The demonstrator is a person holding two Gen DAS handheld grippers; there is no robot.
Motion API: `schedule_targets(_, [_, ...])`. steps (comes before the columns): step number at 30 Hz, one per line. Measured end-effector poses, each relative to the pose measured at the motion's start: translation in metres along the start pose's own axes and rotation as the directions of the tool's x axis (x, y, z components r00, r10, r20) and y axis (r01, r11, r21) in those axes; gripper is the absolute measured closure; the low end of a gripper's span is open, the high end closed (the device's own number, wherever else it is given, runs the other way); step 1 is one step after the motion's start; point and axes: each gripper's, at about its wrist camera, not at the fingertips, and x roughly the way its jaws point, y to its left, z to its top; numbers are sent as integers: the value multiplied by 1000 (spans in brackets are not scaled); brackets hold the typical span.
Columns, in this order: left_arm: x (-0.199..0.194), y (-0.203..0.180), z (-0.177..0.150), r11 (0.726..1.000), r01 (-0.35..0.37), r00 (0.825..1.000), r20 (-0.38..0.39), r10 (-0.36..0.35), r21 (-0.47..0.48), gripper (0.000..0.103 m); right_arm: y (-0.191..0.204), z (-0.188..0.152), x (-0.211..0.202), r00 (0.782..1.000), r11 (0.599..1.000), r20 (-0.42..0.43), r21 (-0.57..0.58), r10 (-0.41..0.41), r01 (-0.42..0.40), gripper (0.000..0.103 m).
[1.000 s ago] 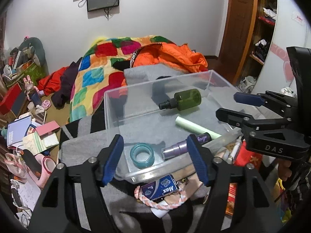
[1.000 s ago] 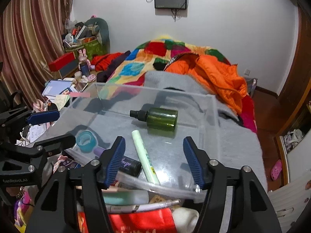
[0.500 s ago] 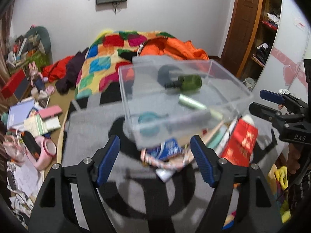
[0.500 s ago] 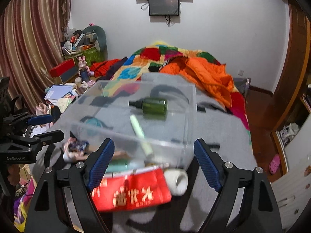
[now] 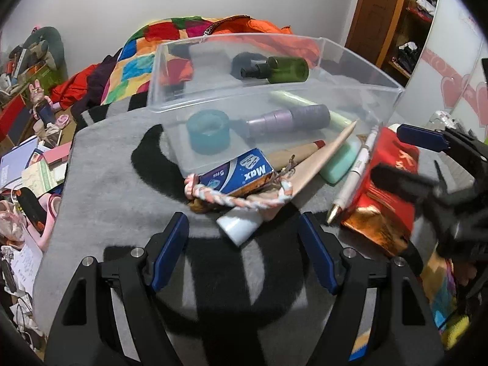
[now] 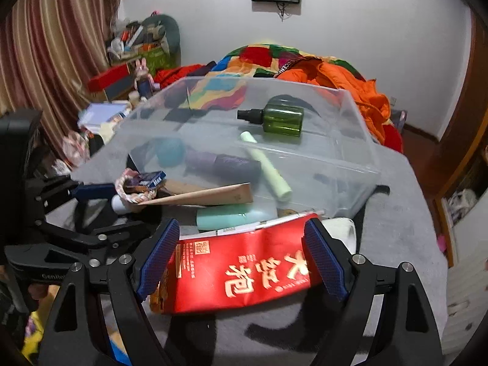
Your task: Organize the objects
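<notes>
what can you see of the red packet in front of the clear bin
The red packet is a glossy foil-like pouch with large gold Chinese characters and a small label panel at one end; its left end looks crumpled and coppery. It lies flat on the grey blanket, outside the clear bin. A white pen lies along its far edge. The right gripper is open, its blue pads straddling the packet without clearly pressing it.

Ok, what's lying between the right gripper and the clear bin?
In the right wrist view, the red packet sits between the open right gripper fingers; beyond it a mint tube, then the clear bin.
</notes>
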Motion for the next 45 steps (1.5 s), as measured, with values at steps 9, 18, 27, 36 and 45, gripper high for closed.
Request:
schedule_targets(9, [-12, -12, -9, 998, 56, 998, 25, -57, 31, 71, -14, -13, -4, 1000, 1000, -8, 4, -30, 30, 21])
schedule_targets(18, [-31, -31, -29, 991, 109, 994, 14, -110, 78, 79, -32, -33, -27, 999, 999, -16, 21, -35, 35, 21])
schedule_targets(27, [-35, -28, -20, 994, 96, 995, 25, -97, 59, 64, -65, -49, -30, 995, 979, -57, 195, 77, -64, 21])
schedule_targets(36, [-12, -33, -8, 991, 105, 994, 3, -106, 77, 51, -54, -57, -20, 971, 937, -46, 278, 233, -211, 18])
schedule_targets(45, [-10, -50, -9, 988, 110, 993, 25, -114, 111, 64, -25, -45, -2, 962, 938, -46, 238, 269, -251, 18])
